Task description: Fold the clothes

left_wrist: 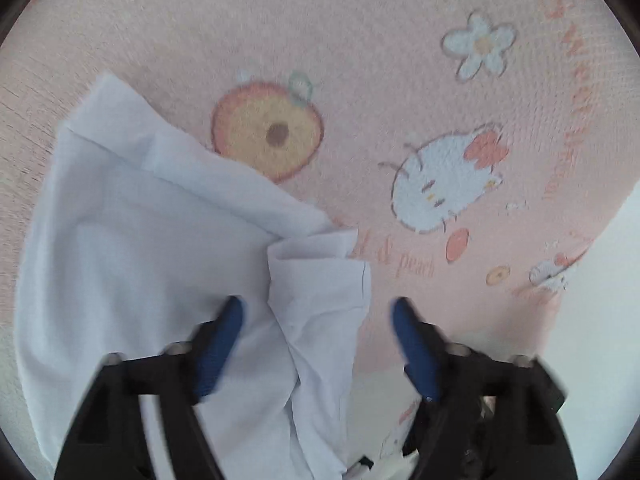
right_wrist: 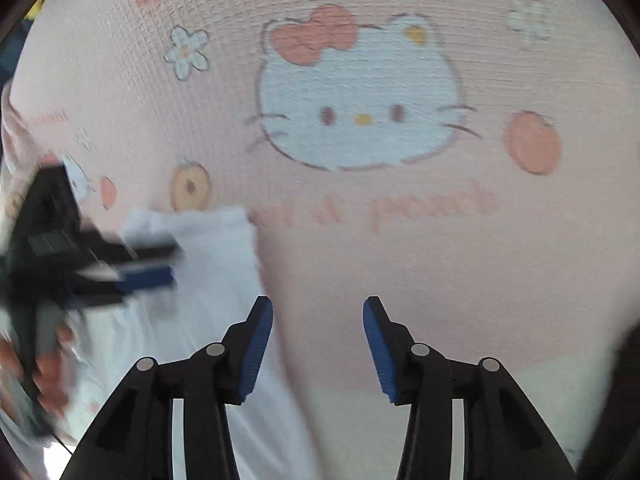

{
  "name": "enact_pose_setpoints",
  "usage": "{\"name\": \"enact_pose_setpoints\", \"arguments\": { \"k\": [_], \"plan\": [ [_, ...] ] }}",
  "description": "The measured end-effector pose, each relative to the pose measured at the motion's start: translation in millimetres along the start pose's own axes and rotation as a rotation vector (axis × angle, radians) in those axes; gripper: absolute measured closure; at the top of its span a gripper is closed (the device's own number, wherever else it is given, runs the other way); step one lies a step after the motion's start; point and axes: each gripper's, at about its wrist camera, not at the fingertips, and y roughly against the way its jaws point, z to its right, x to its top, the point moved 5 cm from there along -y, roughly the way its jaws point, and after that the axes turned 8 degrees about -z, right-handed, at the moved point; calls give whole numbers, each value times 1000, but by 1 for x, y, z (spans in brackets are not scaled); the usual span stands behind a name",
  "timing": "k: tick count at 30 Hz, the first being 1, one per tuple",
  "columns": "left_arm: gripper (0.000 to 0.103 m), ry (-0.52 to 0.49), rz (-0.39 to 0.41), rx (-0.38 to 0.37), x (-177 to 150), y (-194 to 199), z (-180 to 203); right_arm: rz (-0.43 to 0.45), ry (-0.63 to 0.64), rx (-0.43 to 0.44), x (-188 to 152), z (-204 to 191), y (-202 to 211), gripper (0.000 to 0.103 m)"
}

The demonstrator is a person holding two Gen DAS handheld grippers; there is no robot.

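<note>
A white garment (left_wrist: 152,240) lies crumpled on a pink printed sheet (left_wrist: 360,60), with a folded flap (left_wrist: 320,276) reaching between my left fingers. My left gripper (left_wrist: 318,312) hovers open over that flap, its blue pads (left_wrist: 222,340) wide apart and holding nothing. In the right wrist view the same white garment (right_wrist: 208,272) lies at lower left. My right gripper (right_wrist: 318,316) is open over the pink sheet (right_wrist: 440,260), just right of the garment's edge. The left gripper (right_wrist: 148,276) appears blurred at the left, held by a hand (right_wrist: 48,380).
The pink sheet carries cat-face prints (right_wrist: 360,100), peaches (left_wrist: 268,132), flowers (left_wrist: 480,46) and lettering. A pale surface (left_wrist: 600,300) shows past the sheet's edge at the right of the left wrist view.
</note>
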Motion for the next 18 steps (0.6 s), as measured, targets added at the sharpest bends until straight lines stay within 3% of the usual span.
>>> {"name": "enact_pose_setpoints", "arguments": {
  "k": [2,4,7,15,18],
  "plan": [
    [22,0,21,25,-2,4,5,-8,35,-83,-23,11,2,55],
    [22,-21,14,66,-5,3,12,-37,40,-88,-44,19,0,55],
    [22,-72,11,142,-10,0,23,-76,15,-41,-70,25,-6,55],
    [22,-233,-18,292,-33,-13,66,-16,-55,137,-94,27,6,55],
    [22,-283,-18,332,-42,-22,86,-1,-65,114,-97,32,9,55]
  ]
}}
